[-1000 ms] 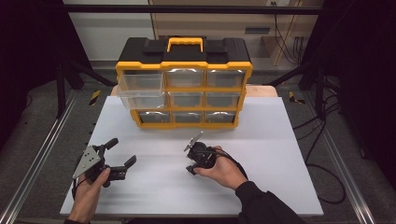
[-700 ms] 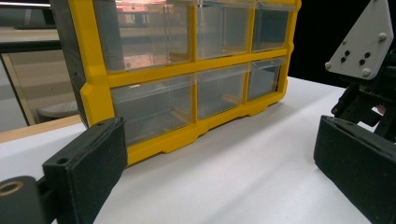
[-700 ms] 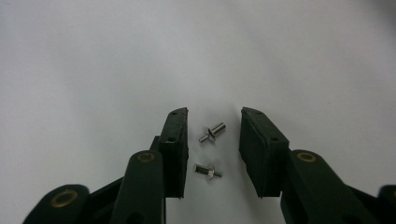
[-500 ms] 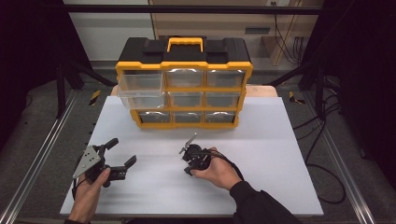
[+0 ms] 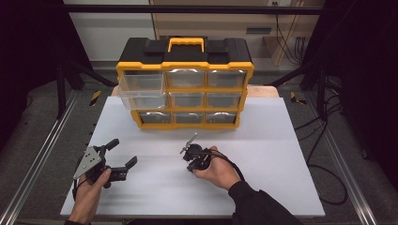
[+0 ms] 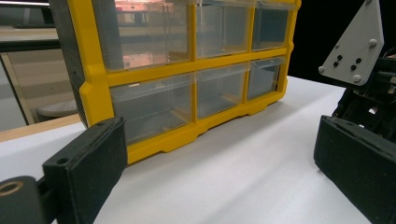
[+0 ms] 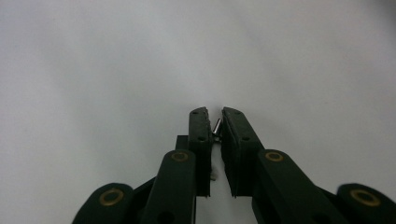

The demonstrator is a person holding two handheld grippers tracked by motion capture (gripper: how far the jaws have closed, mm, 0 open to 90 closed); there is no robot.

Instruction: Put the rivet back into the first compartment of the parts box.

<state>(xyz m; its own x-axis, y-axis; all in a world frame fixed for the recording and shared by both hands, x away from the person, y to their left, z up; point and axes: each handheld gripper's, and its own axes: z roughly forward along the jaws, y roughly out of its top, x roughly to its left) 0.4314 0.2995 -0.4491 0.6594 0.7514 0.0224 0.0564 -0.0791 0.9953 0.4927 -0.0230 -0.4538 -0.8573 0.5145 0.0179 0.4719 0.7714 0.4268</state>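
I am looking down on a white bench (image 5: 263, 178) with a person's two forearms coming in from the near edge, each hand holding a set of tongs.

The right tongs (image 7: 214, 122) sit near the middle of the bench, pointed down at its surface. Their black jaws have just been closing and now stand nearly together. Between the jaw tips is a small silver metal pin (image 7: 216, 127), tilted slightly; I read the tongs as clenched on it. In the high view the right tongs (image 5: 191, 152) are too small for me to make out the pin. The bench under the jaws is bare white.

The left tongs (image 5: 123, 154) rest low at the left of the bench, well apart from the right tongs. Their jaws are spread wide, released, with nothing between them. From the left gripper view I see the two black pads (image 6: 88, 163) far apart at the frame's edges, and the grey three-cornered plate (image 6: 355, 44) of the right tongs farther off.

At the far side of the bench stands a yellow and black drawer organiser (image 5: 185, 89) with a yellow carry handle (image 5: 186, 43) and three rows of clear drawers. The top left drawer (image 5: 141, 86) is pulled out toward me; the others sit flush.
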